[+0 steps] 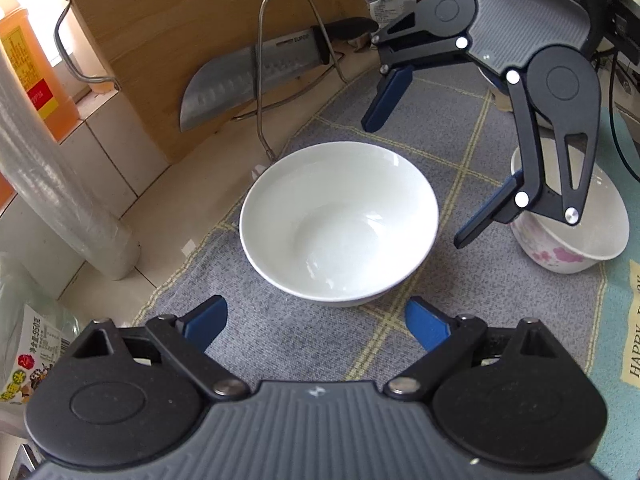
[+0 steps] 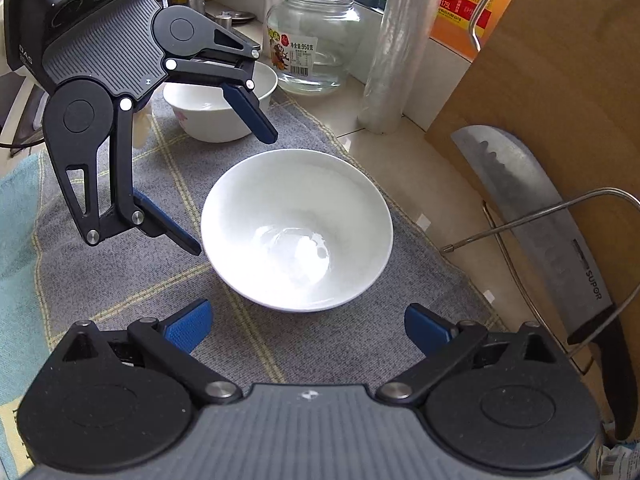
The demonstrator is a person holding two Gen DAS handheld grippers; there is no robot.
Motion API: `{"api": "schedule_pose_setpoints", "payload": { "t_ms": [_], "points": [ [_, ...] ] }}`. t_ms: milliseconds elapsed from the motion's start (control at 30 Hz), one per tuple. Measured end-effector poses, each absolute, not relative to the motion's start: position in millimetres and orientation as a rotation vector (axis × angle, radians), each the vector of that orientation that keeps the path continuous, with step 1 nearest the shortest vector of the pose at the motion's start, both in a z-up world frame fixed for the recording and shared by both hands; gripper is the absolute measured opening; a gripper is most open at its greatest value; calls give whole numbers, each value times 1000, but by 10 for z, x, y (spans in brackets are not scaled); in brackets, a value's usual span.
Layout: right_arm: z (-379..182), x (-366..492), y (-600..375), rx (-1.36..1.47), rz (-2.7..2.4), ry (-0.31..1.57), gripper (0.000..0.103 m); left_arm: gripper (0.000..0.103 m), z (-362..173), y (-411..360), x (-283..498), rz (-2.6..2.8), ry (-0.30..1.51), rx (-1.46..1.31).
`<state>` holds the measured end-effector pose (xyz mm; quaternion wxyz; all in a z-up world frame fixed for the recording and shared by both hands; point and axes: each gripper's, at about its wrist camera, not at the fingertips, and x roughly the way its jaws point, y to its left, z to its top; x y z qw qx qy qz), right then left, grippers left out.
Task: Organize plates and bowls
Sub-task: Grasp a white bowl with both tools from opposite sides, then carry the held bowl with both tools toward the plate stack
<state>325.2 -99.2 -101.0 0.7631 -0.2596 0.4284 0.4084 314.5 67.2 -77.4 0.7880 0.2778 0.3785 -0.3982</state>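
Observation:
A plain white bowl (image 1: 340, 224) stands upright and empty on a grey checked cloth (image 1: 304, 344). My left gripper (image 1: 316, 320) is open just in front of its near rim, with nothing between the blue pads. From the opposite side my right gripper (image 1: 416, 184) hangs open beside the bowl's far right rim, apart from it. In the right wrist view the same bowl (image 2: 296, 228) lies ahead of the open right gripper (image 2: 308, 324), and the left gripper (image 2: 230, 192) is at the bowl's left. A second white bowl with pink flowers (image 1: 572, 248) (image 2: 216, 116) sits behind.
A wooden cutting board (image 1: 168, 40) leans at the back with a knife (image 1: 248, 76) in a wire rack (image 1: 280, 8). A roll of plastic wrap (image 1: 52, 176), an orange oil bottle (image 1: 28, 72) and a glass jar (image 2: 312, 40) stand along the tiled counter edge.

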Motion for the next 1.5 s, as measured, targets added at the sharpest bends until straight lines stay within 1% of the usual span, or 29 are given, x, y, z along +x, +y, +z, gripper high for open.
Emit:
{"api": "schedule_pose_setpoints", "payload": {
  "t_ms": [233, 467, 667, 833, 933, 1133, 1500],
  "points": [
    [-1112, 3331, -932, -577, 920, 950, 103, 95, -823, 621, 3230, -891, 805, 655],
    [-1138, 3383, -896, -588, 948, 936, 96, 94, -806, 582, 3255, -949, 759, 701],
    [-1146, 3404, -867, -602, 973, 919, 93, 90, -823, 543, 3265, -1005, 747, 746],
    [-1136, 3394, -857, -624, 983, 895, 93, 88, -817, 576, 3243, -1031, 733, 762],
    [-1116, 3400, -858, -623, 992, 880, 93, 88, -817, 576, 3258, -1045, 727, 767],
    [-1095, 3375, -849, -636, 1008, 864, 88, 87, -816, 545, 3266, -1064, 706, 790],
    [-1061, 3335, -845, -654, 1012, 861, 88, 87, -806, 550, 3256, -1067, 706, 787]
  ]
}}
